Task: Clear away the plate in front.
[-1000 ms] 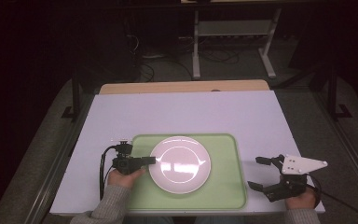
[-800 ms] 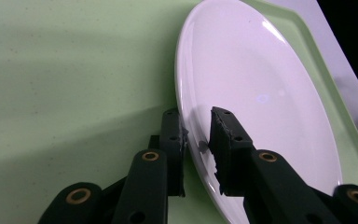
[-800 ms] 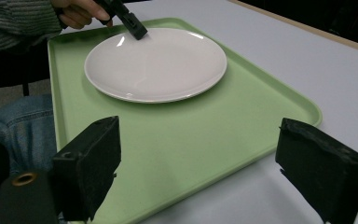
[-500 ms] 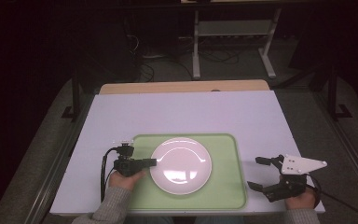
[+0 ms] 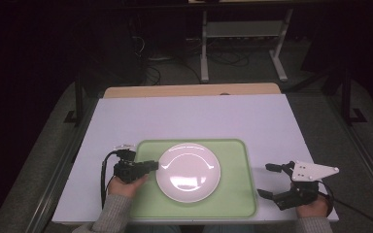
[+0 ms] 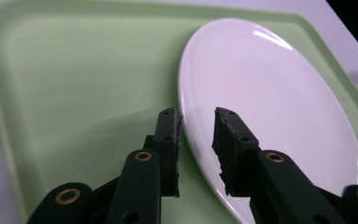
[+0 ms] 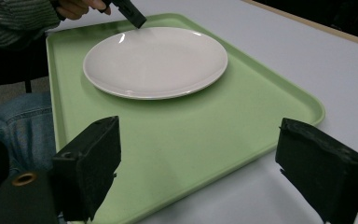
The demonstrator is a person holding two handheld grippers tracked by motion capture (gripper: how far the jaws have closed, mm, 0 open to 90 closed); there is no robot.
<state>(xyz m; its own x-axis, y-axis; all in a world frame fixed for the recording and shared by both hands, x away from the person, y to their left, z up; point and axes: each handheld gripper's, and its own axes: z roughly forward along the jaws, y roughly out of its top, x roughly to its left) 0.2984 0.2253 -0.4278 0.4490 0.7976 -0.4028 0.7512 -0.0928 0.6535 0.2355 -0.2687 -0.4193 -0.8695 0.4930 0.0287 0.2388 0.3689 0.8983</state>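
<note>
the left hand-held gripper (image 5: 151, 165) sits at the plate's (image 5: 188, 171) nine o'clock edge, jaws narrowed to a slim gap with the rim running between them. in the left gripper view the left hand-held gripper (image 6: 197, 135) straddles the plate (image 6: 270, 107) rim, one pad outside it over the tray (image 6: 74, 79) and one over the plate's face; i cannot tell whether the pads press on the rim yet. against the picture a second ago, this gripper has slid a little toward six o'clock and closer to the person, and the plate seems to have gone with it, now lying nearer the tray's near edge. i read that as the plate being gripped or dragged, so the pull or lift looks begun.

the plate lies flat in the middle of the green tray (image 5: 233, 194), which rests on the desk (image 5: 199, 116).

the right hand-held gripper (image 5: 267, 180) hovers off the tray's three o'clock edge, jaws wide apart and empty, unchanged from before. its own view shows the right hand-held gripper (image 7: 223, 168) spread across the tray (image 7: 205, 140) corner, the plate (image 7: 156, 60) well beyond.
</note>
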